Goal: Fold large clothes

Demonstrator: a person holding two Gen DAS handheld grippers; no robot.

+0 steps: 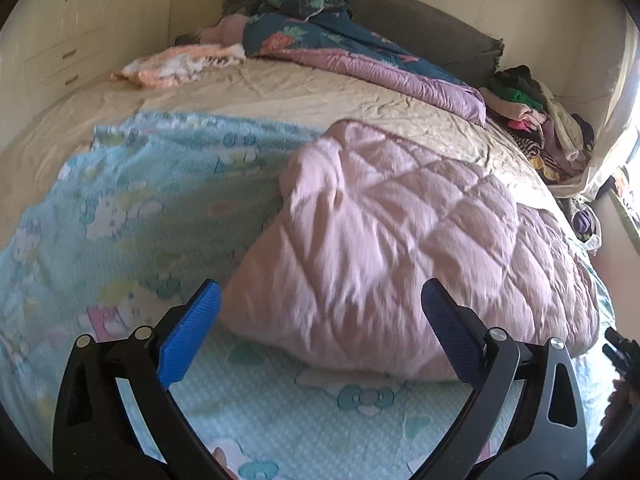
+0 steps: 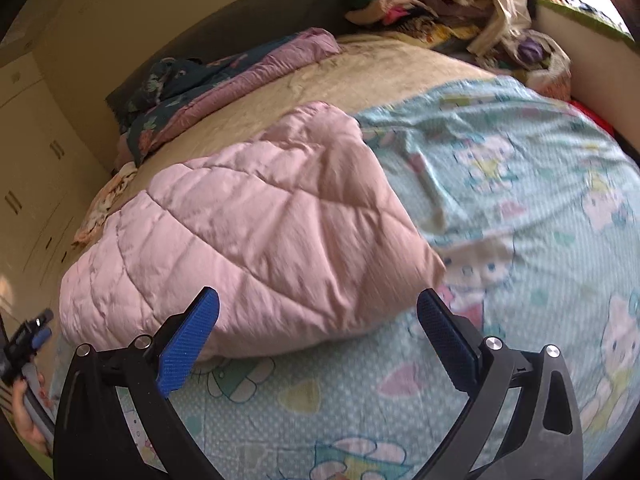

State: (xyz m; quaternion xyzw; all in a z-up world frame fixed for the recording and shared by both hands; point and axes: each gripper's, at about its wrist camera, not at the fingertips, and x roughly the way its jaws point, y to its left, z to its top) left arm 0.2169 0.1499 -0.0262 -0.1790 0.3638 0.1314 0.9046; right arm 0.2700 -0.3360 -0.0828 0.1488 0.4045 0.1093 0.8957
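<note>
A pink quilted blanket (image 1: 400,248) lies folded on the bed, on top of a light blue cartoon-print sheet (image 1: 120,208). In the left wrist view my left gripper (image 1: 320,300) stands wide open just short of the blanket's near edge, nothing between its blue pads. The right wrist view shows the same pink blanket (image 2: 248,232) on the blue sheet (image 2: 520,184). My right gripper (image 2: 318,306) is also wide open in front of the fold, with nothing held. Each gripper shows at the edge of the other's view: the right gripper (image 1: 618,350) and the left gripper (image 2: 34,334) in a hand.
A beige bedspread (image 1: 280,88) covers the bed beyond. A dark floral duvet with purple lining (image 1: 340,48) is bunched by the grey headboard (image 1: 420,20). A heap of clothes (image 1: 540,124) sits at the far right corner. White wardrobes (image 1: 72,32) line the left wall.
</note>
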